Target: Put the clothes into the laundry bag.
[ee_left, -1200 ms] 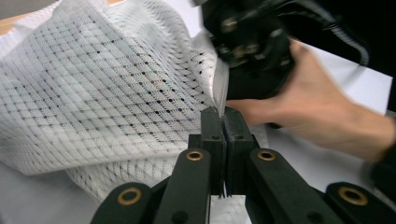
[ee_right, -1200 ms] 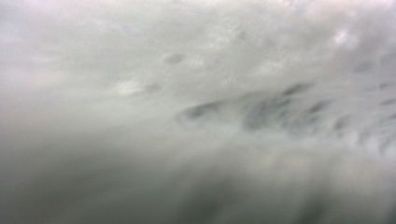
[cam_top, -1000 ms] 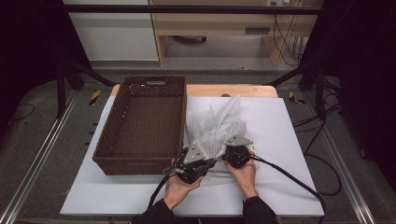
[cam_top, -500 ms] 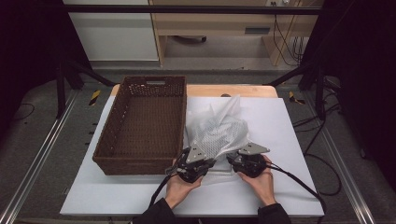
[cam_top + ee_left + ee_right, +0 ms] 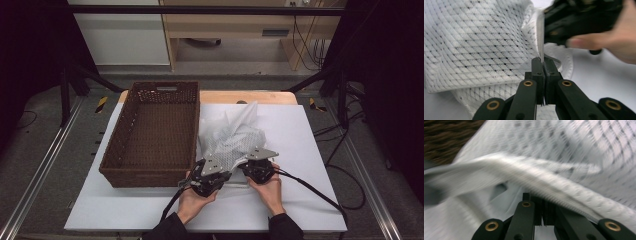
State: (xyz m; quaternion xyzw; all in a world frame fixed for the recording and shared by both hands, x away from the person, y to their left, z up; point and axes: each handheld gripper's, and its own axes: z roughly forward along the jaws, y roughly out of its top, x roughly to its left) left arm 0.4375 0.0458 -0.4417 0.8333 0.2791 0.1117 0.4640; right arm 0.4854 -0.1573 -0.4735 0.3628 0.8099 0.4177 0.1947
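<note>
White surface (image 5: 300, 130): basket (image 5: 155, 135) at left, mesh bag (image 5: 235, 137) just right of it. Your left gripper (image 5: 212, 175) pinches the bag's zipper edge (image 5: 540, 37); your right gripper (image 5: 259, 167), jaws just closed, clamps that edge beside it.

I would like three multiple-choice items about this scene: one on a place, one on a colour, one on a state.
1. Where is the white mesh bag?
A. inside the basket
B. on the table, right of the basket
C. on the floor

2. What colour is the wicker basket?
A. dark brown
B. red
C. blue

3. How do the left gripper jaws stand?
A. wide open
B. shut on the bag's edge
C. shut on the basket rim

Key: 1 B, it lies beside the basket; 2 A, the weave is brown; 3 B, the zipper edge is pinched.
</note>
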